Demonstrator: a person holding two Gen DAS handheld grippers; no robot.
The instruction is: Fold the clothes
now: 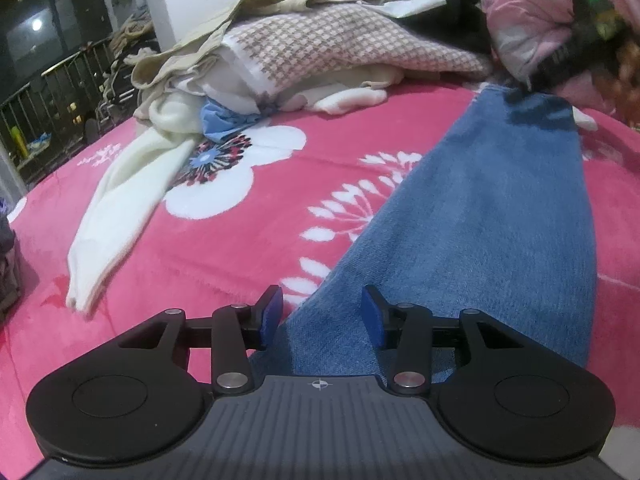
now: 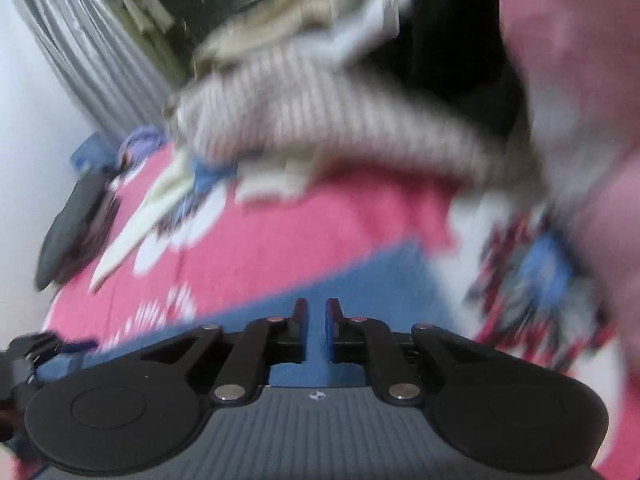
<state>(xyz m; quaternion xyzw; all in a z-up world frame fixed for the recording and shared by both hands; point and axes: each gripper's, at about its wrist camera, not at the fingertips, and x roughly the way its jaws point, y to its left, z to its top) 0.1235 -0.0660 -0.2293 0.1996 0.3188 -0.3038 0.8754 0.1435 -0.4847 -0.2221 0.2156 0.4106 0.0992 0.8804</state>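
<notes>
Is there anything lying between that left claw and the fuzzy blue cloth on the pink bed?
Nothing visible. The left gripper hangs with its jaws apart right over the near end of the long blue fleece garment, which lies bare on the pink flowered blanket. The heap of mixed clothes sits farther back, off to the side.
</notes>
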